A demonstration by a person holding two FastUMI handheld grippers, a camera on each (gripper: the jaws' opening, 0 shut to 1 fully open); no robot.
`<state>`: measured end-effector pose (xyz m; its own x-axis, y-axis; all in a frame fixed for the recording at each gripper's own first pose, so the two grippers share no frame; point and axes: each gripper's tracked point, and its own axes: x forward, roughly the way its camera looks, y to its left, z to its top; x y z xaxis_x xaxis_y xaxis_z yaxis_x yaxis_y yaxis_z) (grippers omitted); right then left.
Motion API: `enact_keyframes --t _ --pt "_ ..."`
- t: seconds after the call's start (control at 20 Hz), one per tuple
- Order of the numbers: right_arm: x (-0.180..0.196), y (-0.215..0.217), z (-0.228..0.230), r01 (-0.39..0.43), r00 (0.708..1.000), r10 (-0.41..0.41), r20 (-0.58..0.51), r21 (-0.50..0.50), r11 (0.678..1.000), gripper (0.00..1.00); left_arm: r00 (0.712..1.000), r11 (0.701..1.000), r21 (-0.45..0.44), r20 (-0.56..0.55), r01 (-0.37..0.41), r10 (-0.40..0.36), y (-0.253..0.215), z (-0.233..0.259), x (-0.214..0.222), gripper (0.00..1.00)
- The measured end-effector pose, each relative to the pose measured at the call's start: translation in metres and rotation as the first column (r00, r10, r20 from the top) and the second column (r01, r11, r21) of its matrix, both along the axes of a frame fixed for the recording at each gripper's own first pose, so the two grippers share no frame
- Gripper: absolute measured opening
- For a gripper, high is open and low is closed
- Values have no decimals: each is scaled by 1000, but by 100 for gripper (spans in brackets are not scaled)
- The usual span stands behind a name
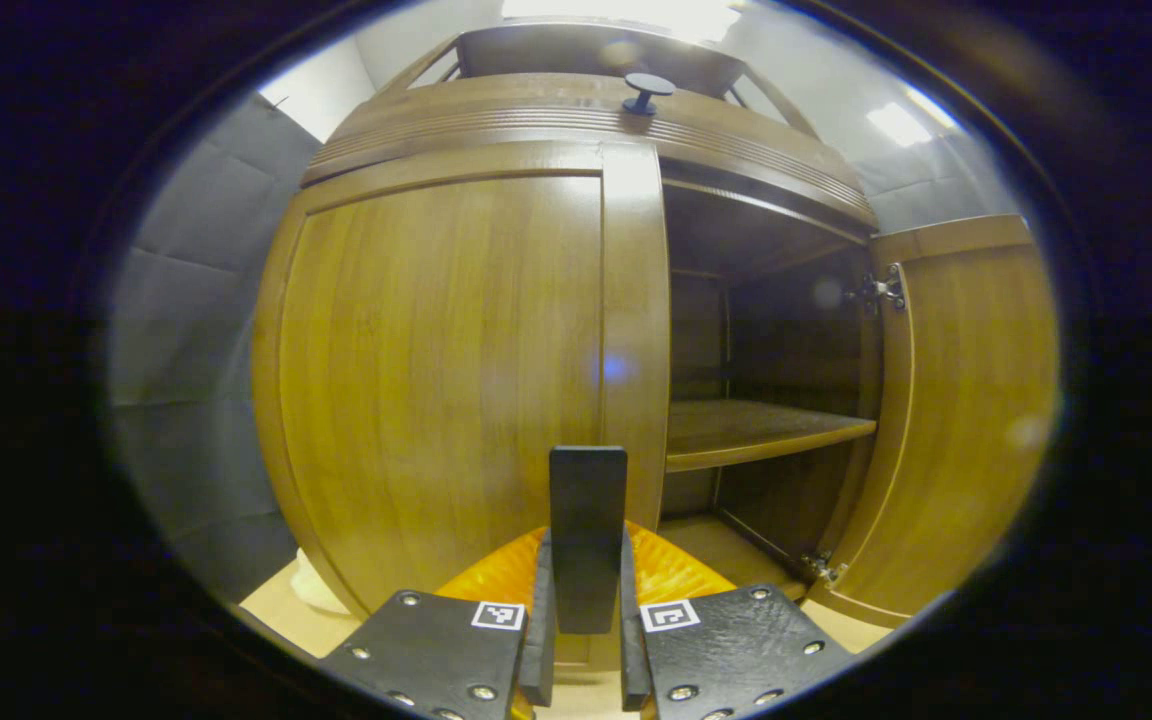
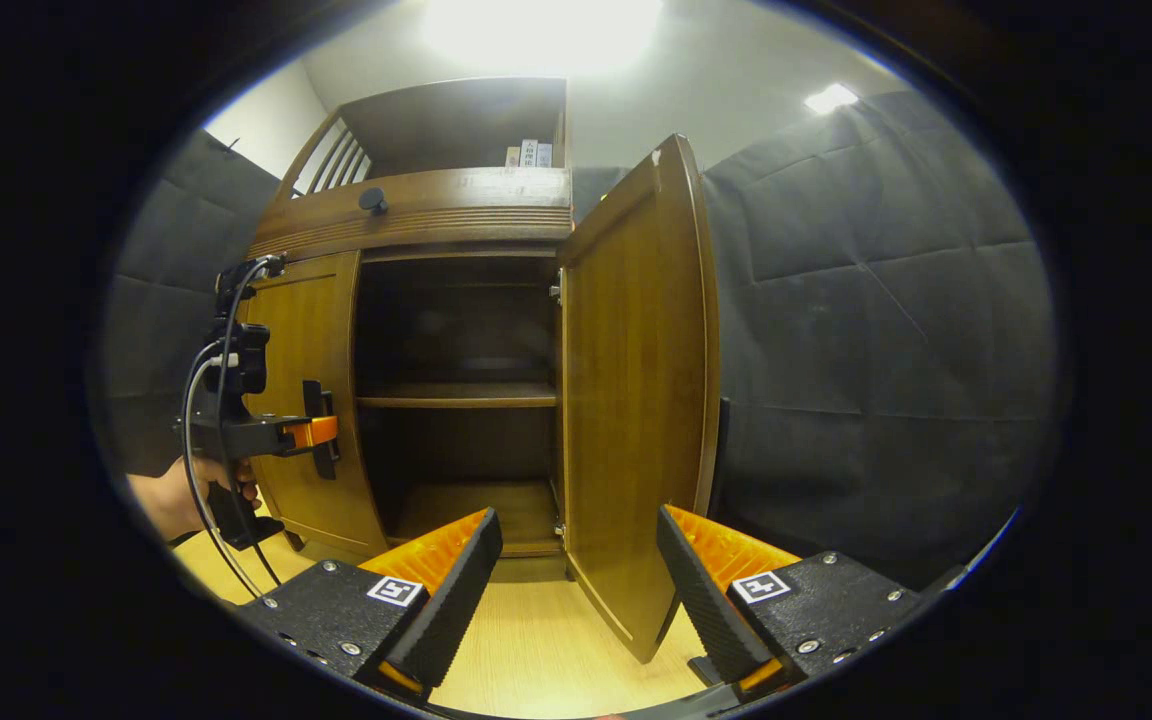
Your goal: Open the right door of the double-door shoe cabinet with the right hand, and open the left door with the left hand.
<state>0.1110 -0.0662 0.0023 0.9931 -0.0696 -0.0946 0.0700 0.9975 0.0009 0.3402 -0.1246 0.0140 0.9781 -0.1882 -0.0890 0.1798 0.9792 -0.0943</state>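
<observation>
The shoe cabinet [image 1: 496, 120] fills the centre of the left gripper view, with grey padded wall panels [image 1: 186, 300] at the left edge and a dark round knob [image 1: 647, 90] standing on its moulded top, near the upper middle. Its left door [image 1: 436, 380] is closed, a tall panel whose long axis runs up and down, face turned toward the camera. A dark upright handle [image 1: 588, 535] sits at the lower centre, on that door's inner edge, and the left gripper [image 1: 586, 640] has its fingers closed against both sides of it. To the right the compartment lies open, with one wooden shelf [image 1: 766, 432] across the middle, and the right door [image 1: 966, 420] is swung out at the right of the frame, hinges showing on its inner side. In the right gripper view that open door [image 2: 636, 400] stands edge-on in the middle, directly ahead of the right gripper [image 2: 581, 590], whose jaws are spread wide and touch nothing; the door's lower corner shows between them, farther off. At the left of that view a hand [image 2: 181, 495] holds the left gripper [image 2: 321, 430] at the closed door. Small boxes [image 2: 528, 155] sit on the upper shelf, and light wooden floor [image 2: 536, 640] lies below.
</observation>
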Motion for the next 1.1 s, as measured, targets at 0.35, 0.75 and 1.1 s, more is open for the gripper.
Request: enact_keyframes --t 0.35,0.75,1.1 --pt "-11 9 -3 -23 1000 23 -3 -3 1000 96 1000 1000 -8 -5 16 -16 0 4 1 15" --pt "-19 12 1 -25 1000 25 11 -10 1000 95 1000 999 -46 5 19 -19 0 5 -8 15" --pt "-21 26 2 -49 999 49 11 -24 998 96 1000 997 -78 -2 -4 3 11 9 -29 6"
